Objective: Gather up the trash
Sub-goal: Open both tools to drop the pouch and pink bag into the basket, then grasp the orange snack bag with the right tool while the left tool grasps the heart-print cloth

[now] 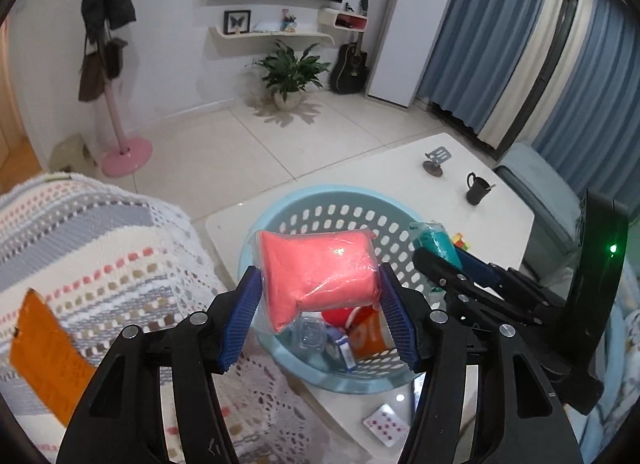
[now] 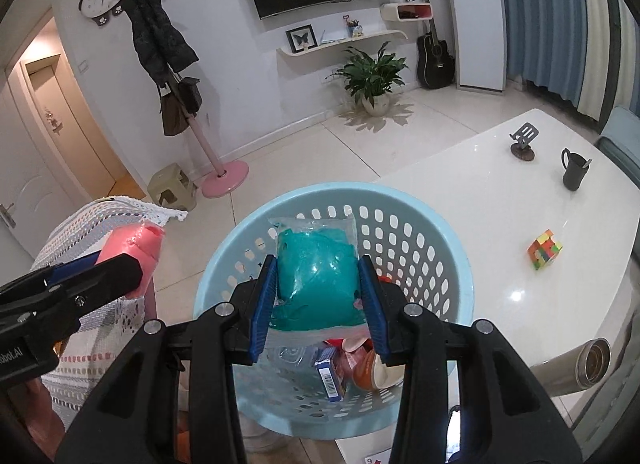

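My left gripper (image 1: 318,284) is shut on a pink clay packet in clear plastic (image 1: 316,270) and holds it above the near rim of a light blue perforated basket (image 1: 320,204). My right gripper (image 2: 318,292) is shut on a teal clay packet (image 2: 316,276) and holds it over the same basket (image 2: 448,240). Inside the basket lie a small blue and white box (image 2: 330,380), a clear plastic piece (image 2: 292,360) and orange and red wrappers (image 2: 366,372). The right gripper and teal packet (image 1: 436,246) show in the left wrist view; the pink packet (image 2: 136,252) shows in the right wrist view.
The basket stands on a white table (image 2: 500,200) with a black mug (image 2: 574,172), a phone stand (image 2: 524,142), a colour cube (image 2: 544,254), a steel flask (image 2: 588,364) and playing cards (image 1: 386,424). A crochet-covered seat (image 1: 92,248) with an orange paper (image 1: 48,360) is at the left.
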